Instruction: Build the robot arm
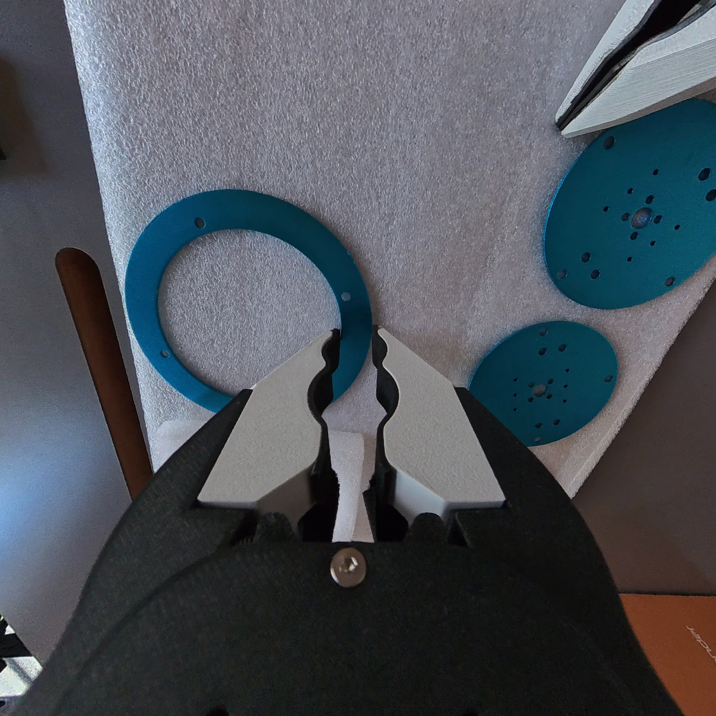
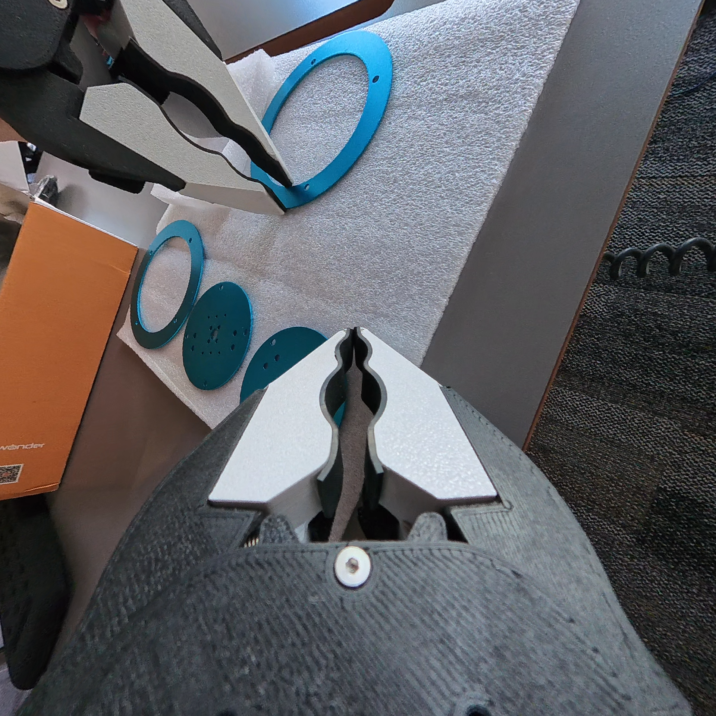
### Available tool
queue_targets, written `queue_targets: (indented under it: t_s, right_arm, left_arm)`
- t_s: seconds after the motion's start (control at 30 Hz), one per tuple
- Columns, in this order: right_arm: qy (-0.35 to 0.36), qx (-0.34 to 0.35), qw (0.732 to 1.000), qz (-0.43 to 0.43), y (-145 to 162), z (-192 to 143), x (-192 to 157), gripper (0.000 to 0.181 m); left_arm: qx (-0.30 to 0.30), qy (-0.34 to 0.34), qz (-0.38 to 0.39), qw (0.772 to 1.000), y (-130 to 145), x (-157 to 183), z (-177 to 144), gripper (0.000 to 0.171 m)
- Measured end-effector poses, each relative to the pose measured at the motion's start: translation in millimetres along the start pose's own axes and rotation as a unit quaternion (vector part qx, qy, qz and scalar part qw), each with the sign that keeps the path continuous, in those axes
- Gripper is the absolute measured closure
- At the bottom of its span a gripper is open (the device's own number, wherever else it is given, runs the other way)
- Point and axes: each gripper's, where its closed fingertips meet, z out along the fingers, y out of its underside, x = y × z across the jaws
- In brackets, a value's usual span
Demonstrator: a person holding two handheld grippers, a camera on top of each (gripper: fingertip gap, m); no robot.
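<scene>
Left gripper (image 1: 355, 333), its white fingers parted by a narrow gap, straddles the near edge of the large flat blue anodised metal ring (image 1: 248, 298) lying on the white foam sheet (image 1: 348, 116), one tip inside the opening and one outside, not yet pinching. Thin, stiff, light and likely slick, the ring probably has to be taken across its band, since it lies flush on the soft foam. Right gripper (image 2: 354, 331), fingertips pressed together on nothing, hovers over a drilled blue disc (image 2: 279, 360).
</scene>
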Motion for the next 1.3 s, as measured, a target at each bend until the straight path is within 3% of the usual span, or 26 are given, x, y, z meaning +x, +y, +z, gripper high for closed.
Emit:
queue_targets:
  t_s: [0.4,0.5,0.6,0.73,0.87,0.97,1.1,1.2,1.3]
  right_arm:
    - [-0.005,0.003,1.000,0.005,-0.7,2.1,-1.8,0.181]
    - [-0.010,0.004,1.000,0.006,-1.4,2.5,-2.7,0.181]
    - [0.003,0.008,1.000,-0.014,-4.1,-0.3,-1.9,0.181]
    - [-0.002,0.087,0.994,-0.073,-37.6,-23.6,-24.3,0.181]
    - [0.031,0.191,0.964,-0.181,-83.4,-66.4,-67.4,0.170]
    - [0.053,0.255,0.932,-0.252,-109.6,-100.5,-114.1,0.158]
    - [0.053,0.306,0.897,-0.315,-122.3,-138.1,-181.5,0.134]
    - [-0.062,0.346,0.855,-0.381,-109.1,-156.7,-273.0,0.124]
    - [-0.172,0.269,0.822,-0.472,-63.0,-121.4,-372.9,0.125]
  left_arm:
    - [0.024,0.005,-0.008,1.000,-6.3,1.8,-1.5,0.156]
    - [0.039,-0.007,-0.017,0.999,-11.1,-1.5,-8.3,0.142]
    - [0.104,-0.018,-0.028,0.994,-22.2,-2.3,-43.8,0.144]
    - [0.284,-0.024,-0.016,0.958,-29.0,24.1,-149.3,0.139]
    - [0.418,-0.063,0.018,0.906,31.9,75.0,-252.7,0.132]
    - [0.470,-0.077,0.012,0.879,107.0,116.5,-290.4,0.126]
    - [0.481,-0.075,-0.051,0.872,212.3,158.3,-280.8,0.109]
    - [0.478,-0.063,-0.100,0.870,277.3,190.0,-265.6,0.100]
    - [0.516,-0.093,-0.141,0.840,330.0,213.0,-270.1,0.102]
